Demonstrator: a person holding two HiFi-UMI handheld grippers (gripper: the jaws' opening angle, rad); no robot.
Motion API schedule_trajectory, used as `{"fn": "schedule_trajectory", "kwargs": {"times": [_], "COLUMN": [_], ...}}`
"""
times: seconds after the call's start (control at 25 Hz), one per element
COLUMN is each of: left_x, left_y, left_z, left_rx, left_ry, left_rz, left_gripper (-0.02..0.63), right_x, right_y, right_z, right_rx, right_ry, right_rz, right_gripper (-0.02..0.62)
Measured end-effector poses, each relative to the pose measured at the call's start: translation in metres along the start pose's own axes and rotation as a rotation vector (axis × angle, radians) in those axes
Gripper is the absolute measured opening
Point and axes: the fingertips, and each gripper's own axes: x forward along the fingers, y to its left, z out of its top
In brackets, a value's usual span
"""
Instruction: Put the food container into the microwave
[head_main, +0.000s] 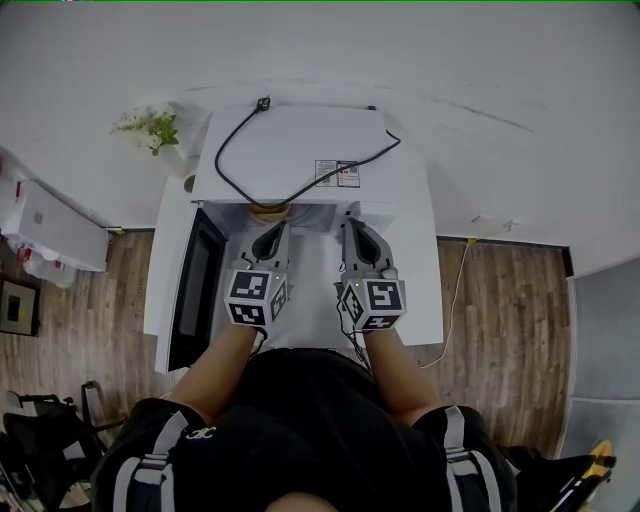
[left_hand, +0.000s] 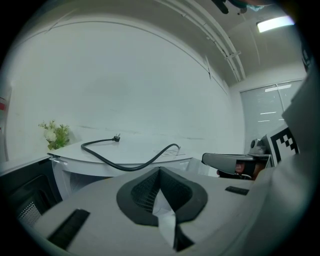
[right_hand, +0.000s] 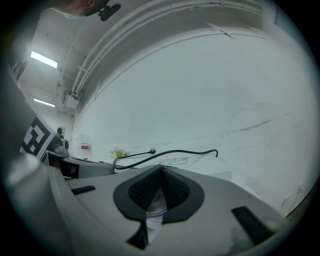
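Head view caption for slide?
Left tool and right tool pinch white material before open-doored microwave, power cord on top.

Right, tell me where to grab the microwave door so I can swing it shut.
Grip the door at its free near edge, farthest from the hinge at the microwave's front left corner. It stands swung open toward you, so come at its outer left face with the left gripper and sweep rightward; leverage is likely best there.

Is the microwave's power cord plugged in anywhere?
No, the black cord lies loose on top of the microwave, and its plug rests there with bare prongs.
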Motion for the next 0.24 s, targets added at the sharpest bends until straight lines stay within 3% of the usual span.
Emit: {"fn": "schedule_trajectory", "kwargs": {"times": [0.24], "left_x": [0.0018], "left_y": [-0.0033], "left_z": [-0.0016], "left_rx": [0.006], "left_ry": [0.003], "left_rz": [0.002], "left_gripper": [0.014], "right_x": [0.0011], "right_y": [0.0029], "right_z": [-0.0019], "right_rx": [0.011], "right_ry": [0.007], "right_rz": [0.021], "right_gripper": [-0.003]}}
